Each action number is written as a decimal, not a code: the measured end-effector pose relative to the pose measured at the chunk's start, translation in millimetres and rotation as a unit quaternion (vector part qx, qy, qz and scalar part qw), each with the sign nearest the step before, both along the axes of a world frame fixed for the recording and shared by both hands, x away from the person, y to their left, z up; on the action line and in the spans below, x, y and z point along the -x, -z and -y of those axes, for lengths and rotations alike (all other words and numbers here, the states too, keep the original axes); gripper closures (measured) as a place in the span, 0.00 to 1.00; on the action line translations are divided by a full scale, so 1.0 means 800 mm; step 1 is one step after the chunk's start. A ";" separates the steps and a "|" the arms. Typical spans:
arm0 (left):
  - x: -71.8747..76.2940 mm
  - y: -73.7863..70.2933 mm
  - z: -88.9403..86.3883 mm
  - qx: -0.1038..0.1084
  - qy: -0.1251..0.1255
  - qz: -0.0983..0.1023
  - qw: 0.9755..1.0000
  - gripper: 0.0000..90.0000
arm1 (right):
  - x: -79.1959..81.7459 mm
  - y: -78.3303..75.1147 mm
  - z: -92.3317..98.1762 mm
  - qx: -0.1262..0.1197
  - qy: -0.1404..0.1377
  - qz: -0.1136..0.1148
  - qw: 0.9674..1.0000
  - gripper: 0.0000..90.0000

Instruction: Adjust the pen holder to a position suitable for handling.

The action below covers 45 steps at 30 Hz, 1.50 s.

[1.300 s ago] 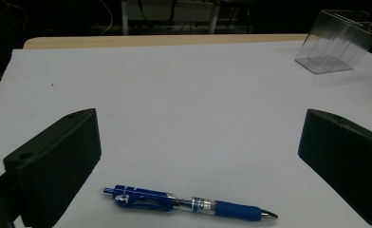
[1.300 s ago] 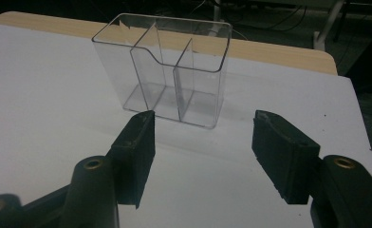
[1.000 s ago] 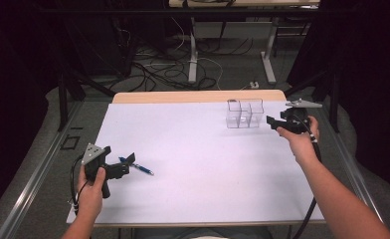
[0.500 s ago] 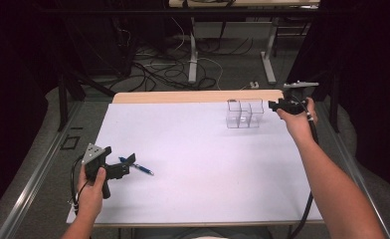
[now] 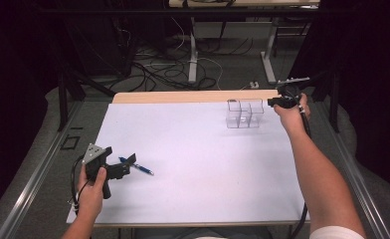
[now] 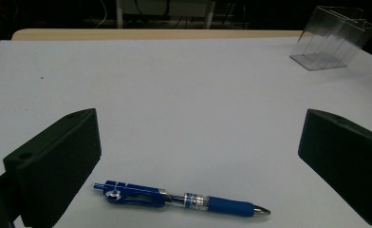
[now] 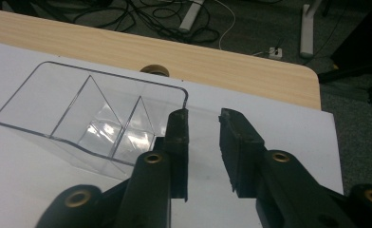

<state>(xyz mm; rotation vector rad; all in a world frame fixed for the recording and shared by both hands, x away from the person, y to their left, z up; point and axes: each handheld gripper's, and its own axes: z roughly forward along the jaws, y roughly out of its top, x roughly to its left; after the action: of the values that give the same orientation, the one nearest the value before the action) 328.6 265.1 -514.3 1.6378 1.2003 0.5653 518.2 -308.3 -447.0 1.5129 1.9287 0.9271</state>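
Note:
A blue pen (image 5: 138, 168) lies flat on the white table cover at the front left. My left gripper (image 5: 128, 162) rests low just behind it. In the left gripper view the pen (image 6: 184, 199) lies between the wide-open jaws of that gripper (image 6: 200, 128), and neither jaw touches it. A clear three-compartment organizer (image 5: 244, 113) stands at the far right. My right gripper (image 5: 271, 102) hovers at its right end. Its jaws (image 7: 203, 114) have just been closing to a narrow gap above the organizer's (image 7: 79, 114) end wall, and nothing is pressed between them.
The white cover (image 5: 198, 164) leaves a wooden strip (image 5: 183, 96) bare along the table's far edge. Cables and desk legs sit on the floor beyond it. The organizer (image 6: 333, 38) is far off in the left gripper view.
The right hand moved farther away and right, to the organizer's right end, and its jaws narrowed. The left hand and the pen stayed put.

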 end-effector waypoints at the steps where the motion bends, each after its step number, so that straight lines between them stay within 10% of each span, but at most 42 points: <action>1: 0.000 0.000 0.000 -0.001 0.000 0.000 1.000 0.00 | -0.002 0.002 0.000 0.003 0.000 -0.002 1.000 0.86; 9: 0.001 0.000 -0.001 0.000 -0.002 0.000 1.000 0.00 | -0.017 0.012 -0.003 0.000 0.001 -0.014 1.000 1.00; 45: 0.002 0.000 -0.004 0.007 -0.007 0.000 1.000 0.00 | -0.034 0.050 -0.020 0.005 0.022 -0.051 0.998 1.00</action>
<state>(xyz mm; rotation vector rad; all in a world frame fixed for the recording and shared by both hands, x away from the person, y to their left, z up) 326.7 268.5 -513.9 1.6195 1.2133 0.5646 545.1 -292.6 -487.0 1.6189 1.9595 0.8343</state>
